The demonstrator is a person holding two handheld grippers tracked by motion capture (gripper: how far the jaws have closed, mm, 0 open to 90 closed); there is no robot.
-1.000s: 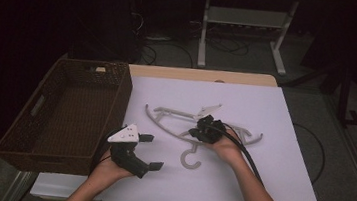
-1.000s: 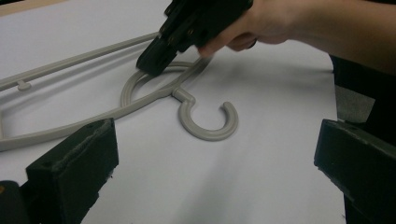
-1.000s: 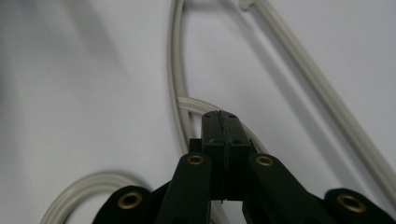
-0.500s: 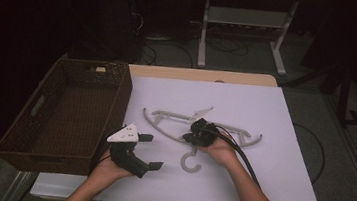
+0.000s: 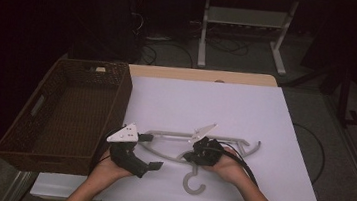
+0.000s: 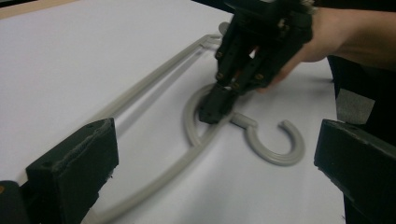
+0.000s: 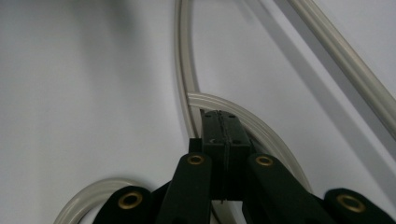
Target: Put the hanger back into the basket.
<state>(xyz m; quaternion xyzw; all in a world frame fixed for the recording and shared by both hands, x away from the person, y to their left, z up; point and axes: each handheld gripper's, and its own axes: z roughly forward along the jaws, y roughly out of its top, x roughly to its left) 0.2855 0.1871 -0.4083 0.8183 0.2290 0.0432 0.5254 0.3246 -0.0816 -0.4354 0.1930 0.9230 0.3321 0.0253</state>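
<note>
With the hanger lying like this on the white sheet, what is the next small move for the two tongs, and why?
Probably the left tongs should close on the hanger. The right tongs are shut, tip pressed at the hanger's neck above the hook rather than gripping it, while the left jaws stand open around the hanger's arm. A left grip would allow lifting it toward the basket.

free: white board (image 5: 206,103) beyond hanger (image 5: 170,155) | blocked: basket (image 5: 64,113) at left edge
</note>
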